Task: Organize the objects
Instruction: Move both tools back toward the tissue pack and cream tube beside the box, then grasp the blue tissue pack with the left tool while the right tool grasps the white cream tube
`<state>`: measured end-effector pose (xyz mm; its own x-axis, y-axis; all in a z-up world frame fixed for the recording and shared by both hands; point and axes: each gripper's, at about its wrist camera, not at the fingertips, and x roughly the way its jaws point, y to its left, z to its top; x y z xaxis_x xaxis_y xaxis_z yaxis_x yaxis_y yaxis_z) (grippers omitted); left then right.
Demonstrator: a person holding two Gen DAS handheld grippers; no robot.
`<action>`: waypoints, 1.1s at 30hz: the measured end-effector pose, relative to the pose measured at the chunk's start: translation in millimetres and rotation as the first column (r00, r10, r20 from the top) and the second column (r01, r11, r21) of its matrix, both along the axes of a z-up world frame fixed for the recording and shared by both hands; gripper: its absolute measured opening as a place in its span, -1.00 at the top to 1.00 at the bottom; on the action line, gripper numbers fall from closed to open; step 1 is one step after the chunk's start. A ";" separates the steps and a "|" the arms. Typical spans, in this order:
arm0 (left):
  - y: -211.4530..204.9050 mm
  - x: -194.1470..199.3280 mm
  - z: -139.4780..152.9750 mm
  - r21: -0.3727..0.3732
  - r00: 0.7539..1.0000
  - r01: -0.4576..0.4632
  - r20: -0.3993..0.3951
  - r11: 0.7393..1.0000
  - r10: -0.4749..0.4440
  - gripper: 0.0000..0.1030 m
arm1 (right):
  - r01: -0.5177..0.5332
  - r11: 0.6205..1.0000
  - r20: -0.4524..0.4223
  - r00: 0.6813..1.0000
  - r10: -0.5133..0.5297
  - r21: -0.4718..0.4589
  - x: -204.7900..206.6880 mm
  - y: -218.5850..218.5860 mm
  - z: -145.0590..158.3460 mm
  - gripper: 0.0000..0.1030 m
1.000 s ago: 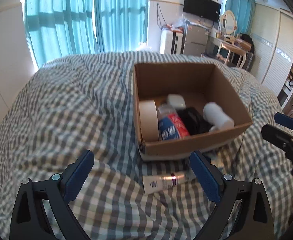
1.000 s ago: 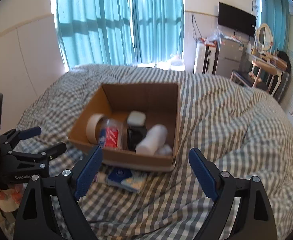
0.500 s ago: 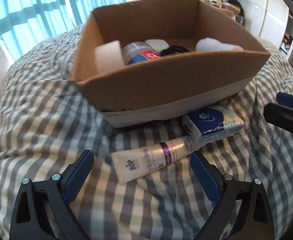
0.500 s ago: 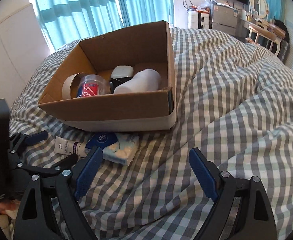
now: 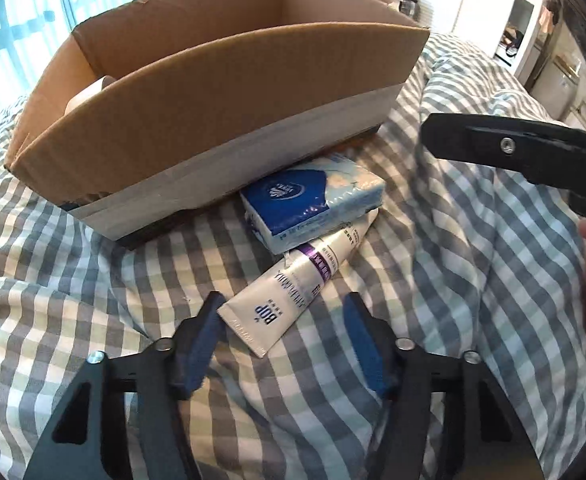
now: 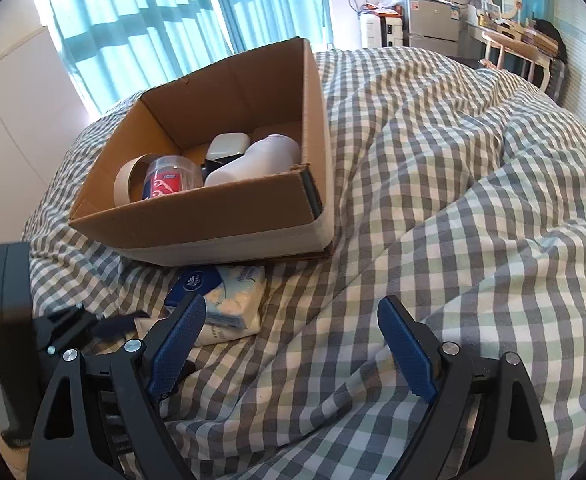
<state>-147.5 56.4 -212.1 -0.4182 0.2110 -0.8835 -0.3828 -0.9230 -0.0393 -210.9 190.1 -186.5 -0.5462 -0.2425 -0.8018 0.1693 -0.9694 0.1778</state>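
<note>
A white tube (image 5: pixel 293 292) with a purple band lies on the checked bedspread (image 5: pixel 73 280), its crimped end between the fingers of my left gripper (image 5: pixel 283 340), which is open around it, partly narrowed. A blue tissue pack (image 5: pixel 313 200) rests on the tube's far end, against the cardboard box (image 5: pixel 221 92). In the right wrist view the box (image 6: pixel 213 224) holds a tape roll (image 6: pixel 127 180), a red-labelled jar (image 6: pixel 169 178), a white bottle (image 6: pixel 253 162) and a white case (image 6: pixel 229 144). My right gripper (image 6: pixel 293 344) is open and empty over the bedspread, right of the tissue pack (image 6: pixel 229 296).
The right gripper's arm (image 5: pixel 533 156) crosses the right of the left wrist view. The left gripper's body (image 6: pixel 33 340) sits at the lower left of the right wrist view. Curtains (image 6: pixel 153 20) and furniture (image 6: pixel 433 20) stand behind the bed.
My left gripper has dropped and moved in to the tube, and its fingers have narrowed around the tube's end. My right gripper has come lower and closer to the bedspread.
</note>
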 end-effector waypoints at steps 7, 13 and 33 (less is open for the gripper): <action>-13.9 1.2 6.0 0.108 1.000 -0.010 0.026 0.994 0.007 0.69 | 0.011 1.000 0.008 1.000 -0.011 0.002 -0.6 1.5 -2.2 -0.71; 1.0 23.3 9.7 0.061 0.997 0.058 0.043 0.996 -0.061 0.72 | 0.001 1.000 0.028 1.000 -0.001 0.028 2.9 -3.5 -6.6 -0.71; -68.9 27.2 36.4 0.179 0.976 -0.219 0.025 0.959 0.218 -0.28 | 0.028 0.999 0.110 0.993 -0.033 0.045 2.1 -37.6 -39.4 -0.22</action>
